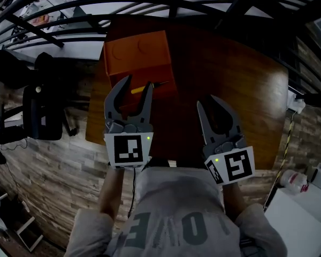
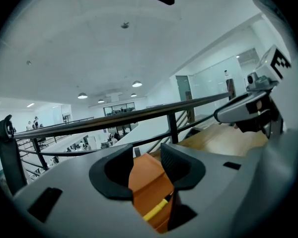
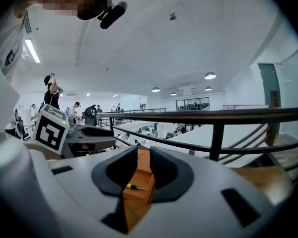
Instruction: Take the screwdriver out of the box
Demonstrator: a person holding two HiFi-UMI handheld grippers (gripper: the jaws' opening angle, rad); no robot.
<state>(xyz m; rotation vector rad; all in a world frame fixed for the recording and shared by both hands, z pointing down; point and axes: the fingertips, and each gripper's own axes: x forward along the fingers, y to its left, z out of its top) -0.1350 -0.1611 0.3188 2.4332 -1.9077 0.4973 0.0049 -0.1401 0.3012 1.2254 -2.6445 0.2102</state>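
Note:
An orange box [image 1: 138, 55] stands at the far left of the wooden table [image 1: 230, 90]. A screwdriver with a yellow handle [image 1: 143, 87] lies across the box's lower front part. My left gripper [image 1: 138, 83] is open, its two fingertips either side of the screwdriver and not touching it. In the left gripper view the box [image 2: 146, 182] and the yellow handle [image 2: 156, 209] show between the jaws. My right gripper [image 1: 206, 101] is open and holds nothing, over bare table to the right of the box. Its view shows the box [image 3: 139, 175] and screwdriver [image 3: 135, 187] ahead.
A black railing [image 1: 150, 4] runs along the table's far side. A black chair [image 1: 43, 111] stands on the floor off the table's left edge. White containers [image 1: 294, 181] sit on the floor at the lower right.

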